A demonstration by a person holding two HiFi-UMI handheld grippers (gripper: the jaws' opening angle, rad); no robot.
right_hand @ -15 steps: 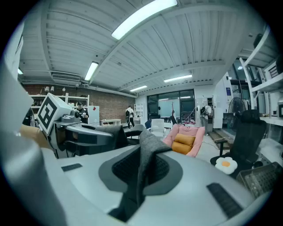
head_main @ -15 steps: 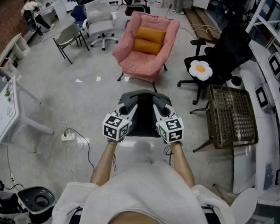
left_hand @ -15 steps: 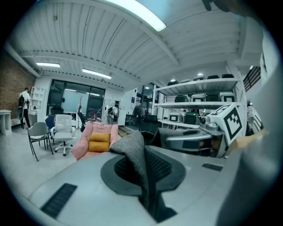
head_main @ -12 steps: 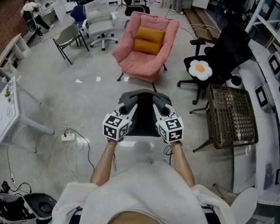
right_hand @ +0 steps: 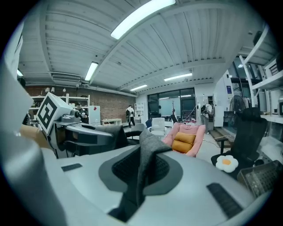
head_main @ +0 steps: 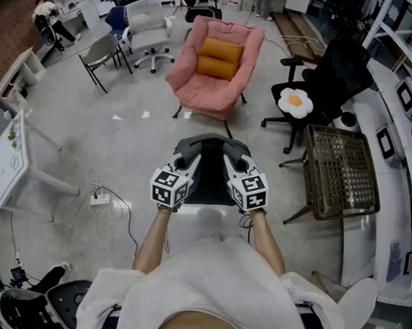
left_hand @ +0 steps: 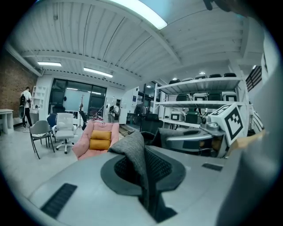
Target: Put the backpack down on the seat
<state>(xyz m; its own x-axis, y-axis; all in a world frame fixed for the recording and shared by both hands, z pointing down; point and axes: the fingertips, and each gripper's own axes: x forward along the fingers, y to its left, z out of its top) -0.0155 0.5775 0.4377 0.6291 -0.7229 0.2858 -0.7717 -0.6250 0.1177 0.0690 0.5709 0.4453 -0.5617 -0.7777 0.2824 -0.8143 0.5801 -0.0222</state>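
1. A pale, glossy floor (head_main: 123, 148) fills the head view. White shelving runs down the right edge. Only the gripper views show the ribbed ceiling (right_hand: 141, 57) with its strip lights, and only the right one shows a brick wall (right_hand: 101, 99).
2. The pink armchair (head_main: 214, 84) stands at upper centre with two orange cushions (head_main: 219, 58) against its back. A black office chair (head_main: 333, 84) with a fried-egg cushion (head_main: 295, 101) stands to its right.
3. The backpack (head_main: 210, 171) hangs at the centre of the frame, below the armchair in the picture and well apart from it. The person's arms and both grippers hide its lower part.
4. The left gripper (head_main: 189, 158) and the right gripper (head_main: 233, 158) sit side by side at the backpack's top. In each gripper view the jaws are pressed together on a fold of grey strap (left_hand: 140, 163), which the head view cannot resolve.
5. A white power strip (head_main: 100, 201) lies on the floor at mid-left.
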